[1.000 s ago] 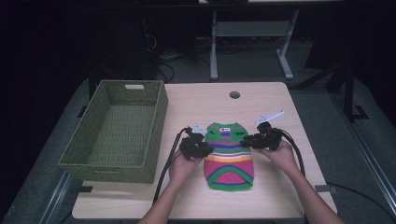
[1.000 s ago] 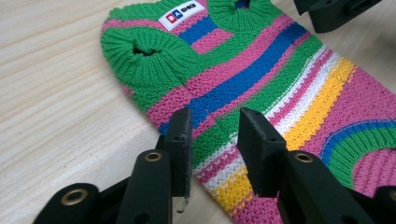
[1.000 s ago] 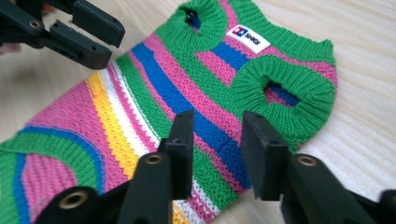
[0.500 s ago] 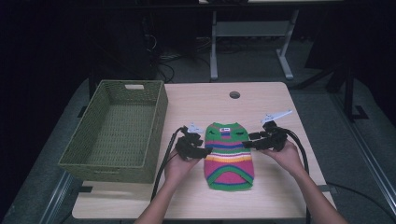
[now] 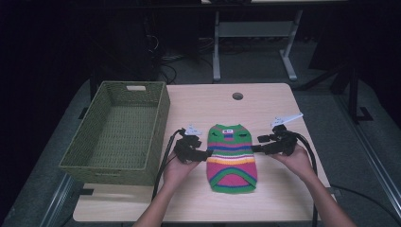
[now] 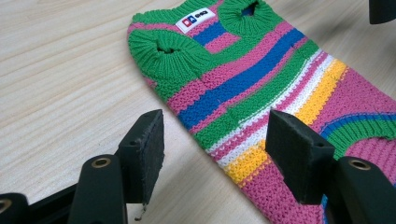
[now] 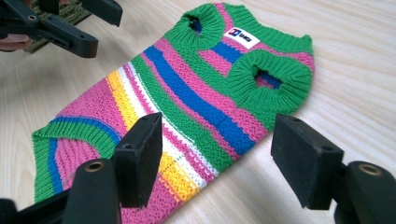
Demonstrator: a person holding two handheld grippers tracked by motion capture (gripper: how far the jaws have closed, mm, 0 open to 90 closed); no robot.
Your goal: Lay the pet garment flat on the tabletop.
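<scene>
Left gripper (image 5: 206,154): jaws spread apart, nothing between them, tips at the left edge of the striped knitted sweater (image 5: 232,156), straddling its hem line in the left gripper view. Compared with a second ago it sits slightly farther out from the sweater's side and lower toward the person.

Right gripper (image 5: 256,148): jaws likewise spread, holding nothing, tips at the sweater's right edge. A second ago it lay closer in against the garment's shoulder; it has since drawn outward to the right.

Sweater: unmoved between the earlier frames and this one. Lies flat on the wooden table (image 5: 265,104), between the two grippers, neck end away from the person. Small knit garment; green ribbed collar and two green ribbed arm openings; a white label (image 6: 196,18) with a red and blue mark at the neck. Bands across the body of pink, blue, green, white and yellow; lower part pink, edged with a blue and green curved border.

Green woven basket (image 5: 156,123): left of the sweater, well apart from it, unchanged.
</scene>
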